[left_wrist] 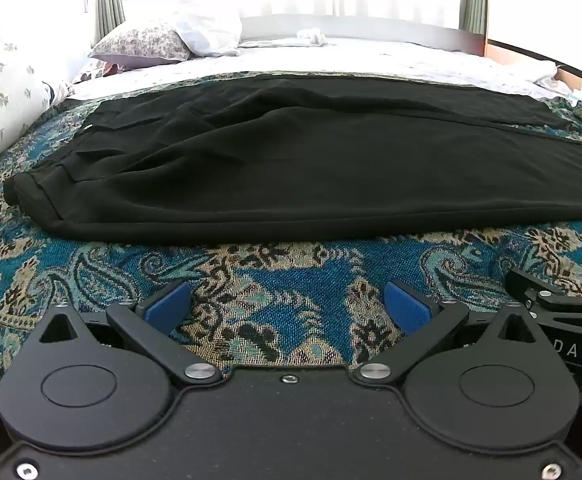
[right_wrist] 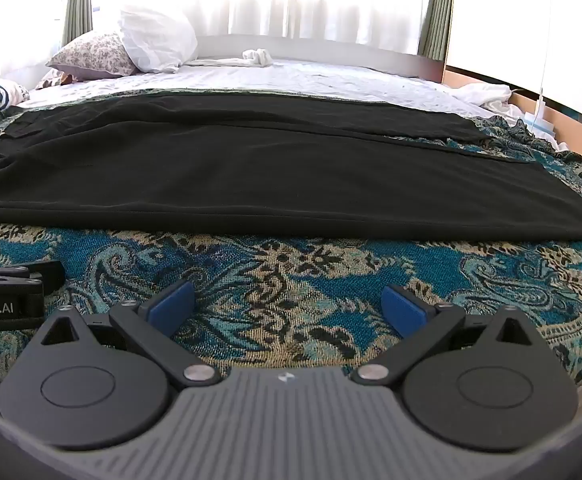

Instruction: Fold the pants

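Black pants lie spread flat across a blue paisley blanket on a bed, waistband at the left, legs running to the right. The right wrist view shows the same pants with the leg hems at the right. My left gripper hovers over the blanket just short of the pants' near edge, open, nothing between its blue pads. My right gripper is beside it, open too, over bare blanket. Each gripper's body shows at the edge of the other's view.
Behind the pants lies a white sheet with a floral pillow and a white pillow at the back left. A small white cloth rests near the headboard. Bright curtained window behind. A wooden bed edge runs along the right.
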